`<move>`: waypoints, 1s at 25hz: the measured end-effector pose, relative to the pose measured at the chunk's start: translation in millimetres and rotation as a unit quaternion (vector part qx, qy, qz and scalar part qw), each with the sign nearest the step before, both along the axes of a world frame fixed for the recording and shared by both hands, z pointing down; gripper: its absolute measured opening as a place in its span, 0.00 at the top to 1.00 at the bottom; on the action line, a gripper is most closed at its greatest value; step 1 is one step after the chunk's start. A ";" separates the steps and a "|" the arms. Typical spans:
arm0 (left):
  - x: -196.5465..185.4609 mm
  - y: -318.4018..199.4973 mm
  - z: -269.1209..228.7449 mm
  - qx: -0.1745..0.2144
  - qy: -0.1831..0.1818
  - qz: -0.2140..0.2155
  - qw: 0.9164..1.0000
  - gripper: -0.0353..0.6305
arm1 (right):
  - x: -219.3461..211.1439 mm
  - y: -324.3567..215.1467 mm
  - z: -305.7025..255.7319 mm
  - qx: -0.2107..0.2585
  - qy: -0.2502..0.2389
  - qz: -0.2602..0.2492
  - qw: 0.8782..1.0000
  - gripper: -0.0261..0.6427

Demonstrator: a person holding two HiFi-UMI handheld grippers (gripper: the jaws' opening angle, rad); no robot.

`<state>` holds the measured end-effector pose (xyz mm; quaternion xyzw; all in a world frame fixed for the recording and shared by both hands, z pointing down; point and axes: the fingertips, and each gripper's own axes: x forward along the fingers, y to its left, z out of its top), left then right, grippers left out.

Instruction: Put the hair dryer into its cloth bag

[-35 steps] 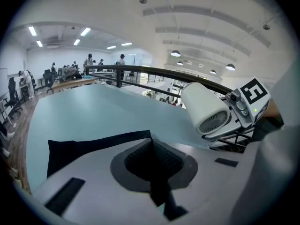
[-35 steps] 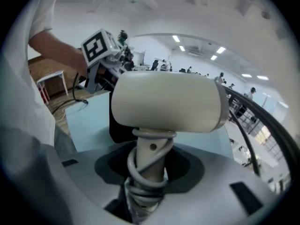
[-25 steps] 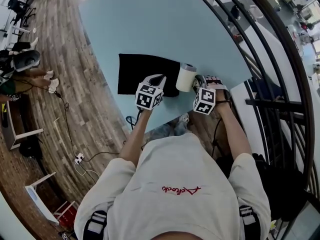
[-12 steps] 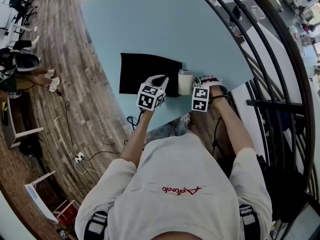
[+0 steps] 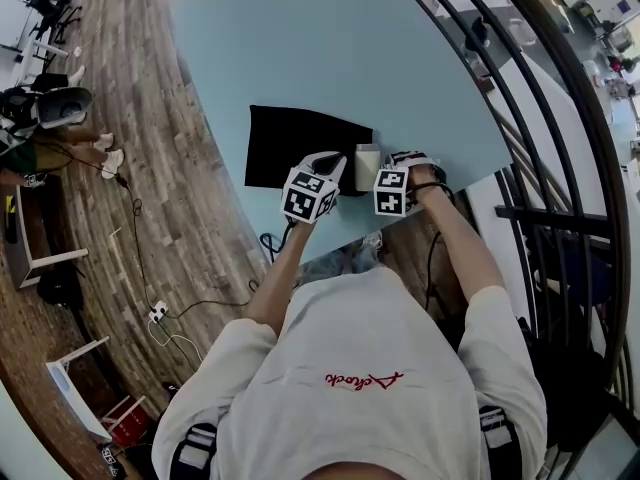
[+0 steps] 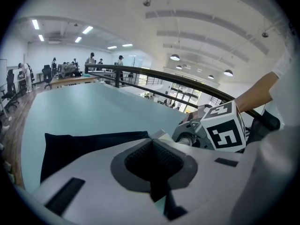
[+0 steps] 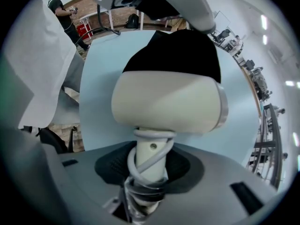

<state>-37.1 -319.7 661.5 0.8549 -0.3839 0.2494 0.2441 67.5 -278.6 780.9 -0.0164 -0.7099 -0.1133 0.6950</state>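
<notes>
The black cloth bag (image 5: 298,146) lies flat on the light blue table (image 5: 300,48). My left gripper (image 5: 325,164) is shut at the bag's near right edge; whether cloth is pinched between its pads does not show. In the left gripper view the bag (image 6: 84,146) runs under the closed left gripper (image 6: 154,175). The cream hair dryer (image 5: 367,166) hangs just right of the bag. My right gripper (image 5: 390,174) points down and is shut on its handle. The right gripper view shows the dryer's body (image 7: 168,102), the grey cord (image 7: 150,161) coiled round the handle, and the right gripper (image 7: 147,175).
The table's near edge (image 5: 330,243) is close below both grippers. A black railing (image 5: 560,168) curves along the right side. Wooden floor (image 5: 150,168) with cables and chairs lies to the left. People stand in the distance (image 6: 91,60).
My right gripper has carried the hair dryer down and left, closer to the bag and the left gripper, and turned it more upright. The left gripper has stayed put.
</notes>
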 end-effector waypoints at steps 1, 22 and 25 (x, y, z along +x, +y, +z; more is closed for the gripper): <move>0.0 0.1 -0.4 0.000 0.001 0.000 1.000 0.92 | -1.5 0.7 1.3 -0.004 0.002 -0.002 1.000 0.68; 13.0 -3.3 -10.9 -0.002 0.033 0.015 0.999 0.92 | -55.0 -14.9 -4.1 -0.044 -0.005 -0.017 0.999 0.68; 10.7 -6.0 -11.5 0.000 0.039 0.008 0.999 0.92 | -66.0 -17.4 -4.8 -0.054 -0.022 -0.006 0.998 0.68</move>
